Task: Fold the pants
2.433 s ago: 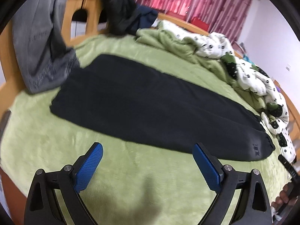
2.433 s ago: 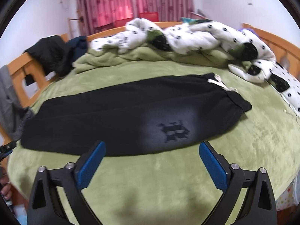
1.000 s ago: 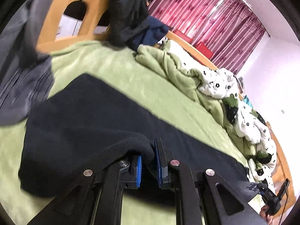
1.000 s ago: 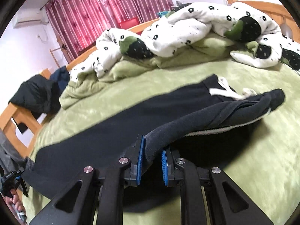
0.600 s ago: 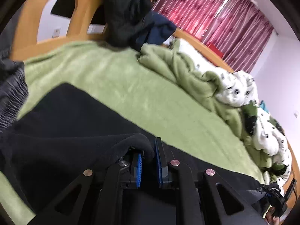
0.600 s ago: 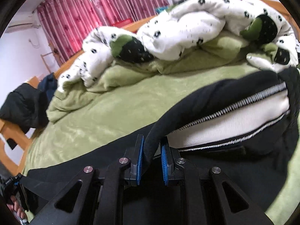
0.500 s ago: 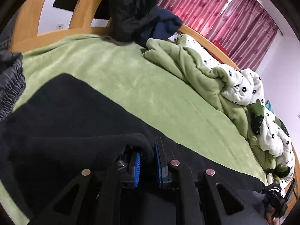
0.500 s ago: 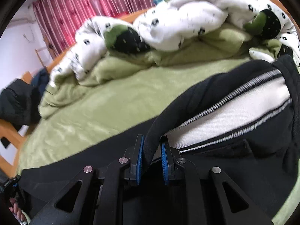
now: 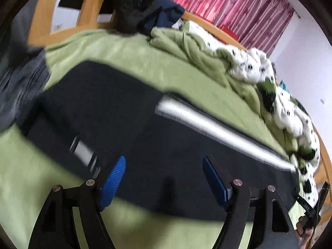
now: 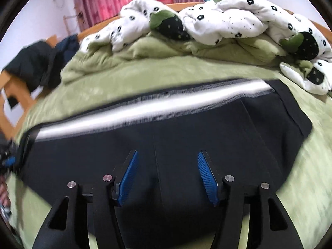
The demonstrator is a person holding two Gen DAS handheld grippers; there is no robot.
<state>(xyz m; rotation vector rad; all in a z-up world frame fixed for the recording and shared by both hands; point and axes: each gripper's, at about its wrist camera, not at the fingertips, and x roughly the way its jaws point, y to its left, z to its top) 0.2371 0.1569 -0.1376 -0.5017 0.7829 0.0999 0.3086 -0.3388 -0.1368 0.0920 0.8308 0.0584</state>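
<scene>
A wide bed [image 10: 145, 76] under a green blanket fills both views, with a wooden frame [image 9: 41, 20] round it, red curtains [image 9: 238, 10] behind and pale walls. Along the far side lies a rumpled white duvet [image 10: 228, 20] with black flowers, bunched on green bedding. The black pants [image 10: 186, 134] lie flat across the middle of the bed, folded lengthwise, with a white stripe [image 10: 145, 105] running along their far edge. The left wrist view alone shows grey cloth [image 9: 18, 78] hanging at the bed's left edge and the arched openings of the frame, with dark clothes [image 9: 141, 6] heaped on it; it also catches a second short white patch [image 9: 83, 151] on the pants near the left tool and, at the lower right rim, the other tool with a hand [image 9: 305, 230]. The right wrist view alone shows the whole duvet and the waist end of the pants at the right. The left tool [image 9: 164, 166] has just been opening, its blue pads wide apart over the pants with nothing clamped. The right tool [image 10: 167, 166] has likewise just been opening; its pads stand apart above the black cloth, gripping nothing.
</scene>
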